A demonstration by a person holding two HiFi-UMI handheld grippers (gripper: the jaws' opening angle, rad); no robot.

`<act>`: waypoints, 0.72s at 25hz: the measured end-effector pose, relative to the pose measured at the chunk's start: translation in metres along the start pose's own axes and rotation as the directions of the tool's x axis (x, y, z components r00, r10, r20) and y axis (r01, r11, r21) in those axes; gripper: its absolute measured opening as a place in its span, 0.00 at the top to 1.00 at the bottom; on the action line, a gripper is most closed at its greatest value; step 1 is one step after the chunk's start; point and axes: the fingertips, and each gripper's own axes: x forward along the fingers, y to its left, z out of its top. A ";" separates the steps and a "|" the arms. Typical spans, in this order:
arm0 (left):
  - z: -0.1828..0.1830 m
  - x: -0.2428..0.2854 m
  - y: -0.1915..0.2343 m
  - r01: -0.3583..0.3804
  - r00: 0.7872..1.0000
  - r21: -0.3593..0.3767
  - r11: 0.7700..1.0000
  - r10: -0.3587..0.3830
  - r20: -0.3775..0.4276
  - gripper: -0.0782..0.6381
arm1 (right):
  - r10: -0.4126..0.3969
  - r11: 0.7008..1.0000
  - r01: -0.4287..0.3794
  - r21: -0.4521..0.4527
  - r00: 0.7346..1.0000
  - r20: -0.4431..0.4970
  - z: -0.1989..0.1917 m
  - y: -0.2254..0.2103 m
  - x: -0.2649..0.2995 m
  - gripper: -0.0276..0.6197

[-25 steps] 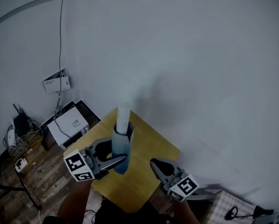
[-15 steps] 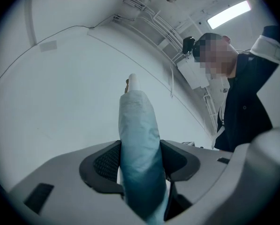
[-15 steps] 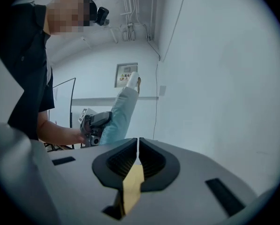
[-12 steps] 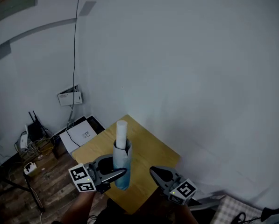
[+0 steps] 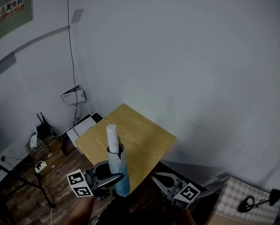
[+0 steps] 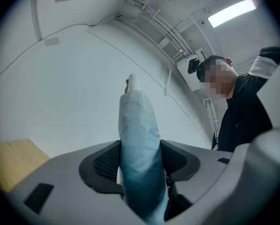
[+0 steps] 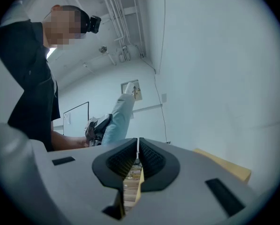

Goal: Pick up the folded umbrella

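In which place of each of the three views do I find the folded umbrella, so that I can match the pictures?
Head view: folded umbrella bottom centre, upright in the left gripper.
Left gripper view: folded umbrella dead centre, clamped between the jaws.
Right gripper view: folded umbrella left of centre, above the jaws, leaning.
Shared landmark: the wooden table, seen in all three.

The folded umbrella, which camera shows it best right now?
The head view: it shows the whole folded umbrella upright in the left gripper, white end on top. The left gripper view shows it close between the jaws, bottom cut off. The right gripper view shows only a small, distant part.
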 end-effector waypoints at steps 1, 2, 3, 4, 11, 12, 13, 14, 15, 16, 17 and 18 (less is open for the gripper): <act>-0.004 -0.002 -0.010 -0.002 1.000 -0.006 1.000 0.002 -0.001 0.52 | 0.007 1.000 -0.007 -0.001 1.000 0.010 0.000 0.007 -0.007 0.92; -0.007 -0.003 -0.018 -0.004 1.000 -0.009 1.000 0.004 -0.002 0.52 | 0.011 1.000 -0.011 -0.006 1.000 0.014 -0.001 0.013 -0.014 0.92; -0.010 -0.003 -0.027 -0.002 1.000 -0.009 1.000 0.002 -0.005 0.52 | 0.011 1.000 -0.011 -0.012 1.000 0.013 -0.001 0.019 -0.020 0.92; -0.012 -0.002 -0.034 0.003 1.000 -0.007 1.000 -0.003 -0.010 0.52 | 0.009 1.000 -0.008 -0.017 1.000 0.009 -0.001 0.023 -0.026 0.92; -0.012 -0.012 -0.081 0.088 0.996 0.007 0.996 -0.087 -0.014 0.52 | -0.022 0.998 0.022 -0.052 1.000 0.005 -0.001 0.075 -0.045 0.92; -0.012 -0.018 -0.085 0.101 0.995 0.005 0.995 -0.101 -0.007 0.52 | -0.029 0.998 0.029 -0.062 1.000 -0.003 -0.002 0.084 -0.045 0.92; -0.011 -0.024 -0.090 0.114 0.994 0.001 0.994 -0.114 -0.001 0.52 | -0.038 0.997 0.037 -0.071 0.999 -0.010 -0.003 0.093 -0.045 0.92; -0.012 -0.030 -0.095 0.125 0.992 -0.003 0.992 -0.125 0.001 0.52 | -0.047 0.996 0.046 -0.076 0.999 -0.015 -0.004 0.101 -0.044 0.92; -0.013 -0.036 -0.100 0.135 0.991 -0.006 0.991 -0.135 0.000 0.52 | -0.056 0.995 0.054 -0.078 0.998 -0.018 -0.005 0.109 -0.043 0.92; -0.014 -0.044 -0.104 0.142 0.990 -0.009 0.990 -0.142 -0.003 0.52 | -0.063 0.995 0.061 -0.077 0.998 -0.020 -0.007 0.118 -0.041 0.92; -0.015 -0.054 -0.108 0.146 0.989 -0.011 0.989 -0.146 -0.007 0.52 | -0.067 0.995 0.065 -0.074 0.997 -0.023 -0.009 0.127 -0.038 0.92; -0.015 -0.065 -0.112 0.148 0.989 -0.013 0.989 -0.148 -0.010 0.52 | -0.068 0.995 0.066 -0.070 0.997 -0.026 -0.012 0.138 -0.033 0.92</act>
